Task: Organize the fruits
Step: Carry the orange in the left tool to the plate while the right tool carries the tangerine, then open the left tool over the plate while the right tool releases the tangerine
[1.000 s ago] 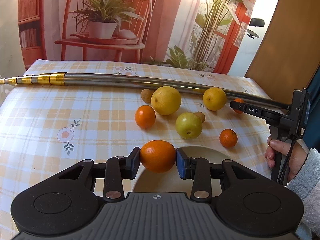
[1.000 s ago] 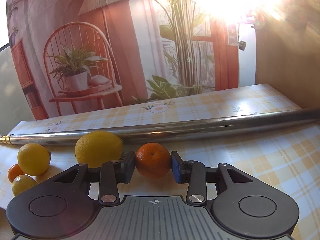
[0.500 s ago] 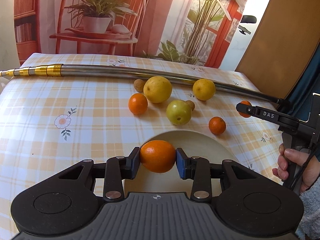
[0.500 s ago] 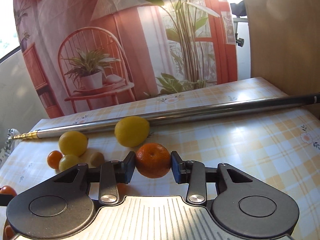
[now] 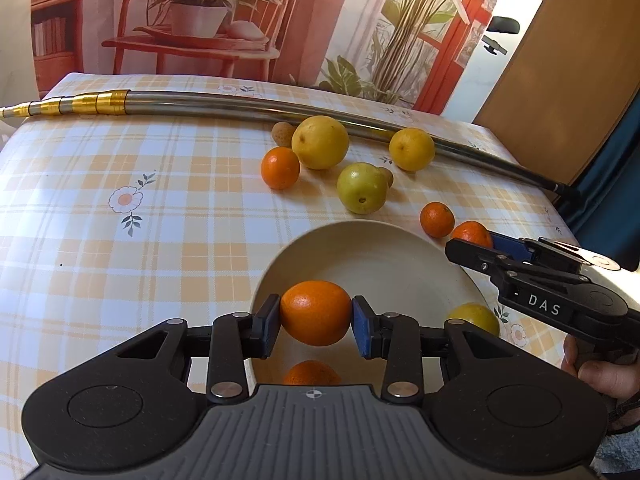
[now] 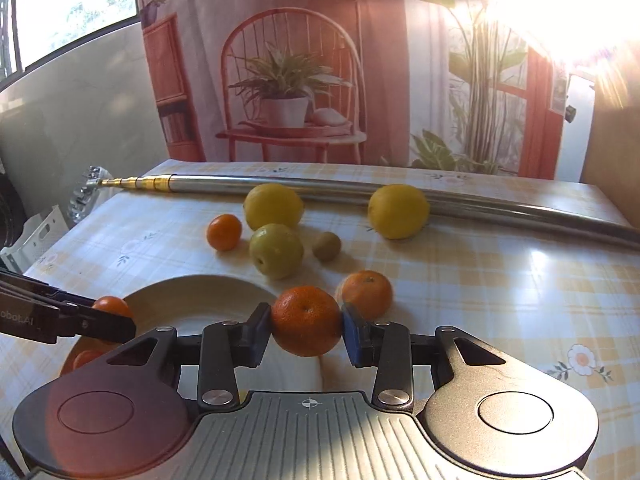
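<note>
Over the cream bowl [image 5: 404,248] on the checked tablecloth [image 5: 160,216], the left gripper [image 5: 315,326] holds an orange [image 5: 315,312] pinched between its blue pads, with another orange [image 5: 311,374] already lying in the bowl just below it. At the bowl's right edge the right gripper [image 6: 307,330] is closed on a mandarin [image 6: 307,320], hanging above the rim rather than the middle. Both fruits look to be at the delivery step: carried to the bowl but not yet let go. Each hand next needs to lower its fruit close to the bowl's floor and part its fingers gently, the right one first moving further inward so the mandarin does not roll off the rim. Still loose on the cloth are two lemons [image 6: 274,206] [image 6: 398,211], a green apple-like fruit [image 6: 276,251], a kiwi [image 6: 327,246] and two small mandarins [image 6: 224,232] [image 6: 367,294], near the metal pole [image 6: 500,206].
</note>
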Tool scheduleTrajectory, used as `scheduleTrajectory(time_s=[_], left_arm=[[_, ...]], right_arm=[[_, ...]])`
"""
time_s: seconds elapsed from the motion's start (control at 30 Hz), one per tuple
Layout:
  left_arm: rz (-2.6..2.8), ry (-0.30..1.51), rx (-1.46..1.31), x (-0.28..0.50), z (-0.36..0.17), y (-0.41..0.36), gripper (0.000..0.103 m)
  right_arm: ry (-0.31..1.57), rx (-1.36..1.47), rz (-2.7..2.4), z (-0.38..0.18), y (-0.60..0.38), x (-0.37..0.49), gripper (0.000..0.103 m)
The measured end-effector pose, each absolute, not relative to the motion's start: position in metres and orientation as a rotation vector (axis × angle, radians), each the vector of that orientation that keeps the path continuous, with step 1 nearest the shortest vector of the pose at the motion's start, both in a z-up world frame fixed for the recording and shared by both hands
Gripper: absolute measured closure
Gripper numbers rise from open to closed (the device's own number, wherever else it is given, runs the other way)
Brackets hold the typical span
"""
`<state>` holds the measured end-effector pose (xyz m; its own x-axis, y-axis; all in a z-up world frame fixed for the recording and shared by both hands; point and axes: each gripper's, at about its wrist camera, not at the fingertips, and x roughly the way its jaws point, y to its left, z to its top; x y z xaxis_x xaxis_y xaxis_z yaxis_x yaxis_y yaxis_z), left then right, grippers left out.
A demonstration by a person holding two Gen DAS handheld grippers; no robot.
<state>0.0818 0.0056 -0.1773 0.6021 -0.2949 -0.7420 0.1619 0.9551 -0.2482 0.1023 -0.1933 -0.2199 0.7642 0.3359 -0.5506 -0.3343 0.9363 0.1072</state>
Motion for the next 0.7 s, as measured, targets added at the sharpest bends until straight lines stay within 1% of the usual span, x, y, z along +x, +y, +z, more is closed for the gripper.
scheduleTrajectory(time_s=[0.37, 0.7], left_arm=[[-0.246, 0.883, -0.089, 0.079, -0.185, 0.000, 0.063], [-0.250, 0.885, -0.093, 0.077, -0.186, -0.001, 0.063]], right_arm=[[0.640, -0.043, 0.413, -0.223, -0.175, 0.091, 0.068], [0.715, -0.049, 0.408, -0.231, -0.170, 0.094, 0.068]])
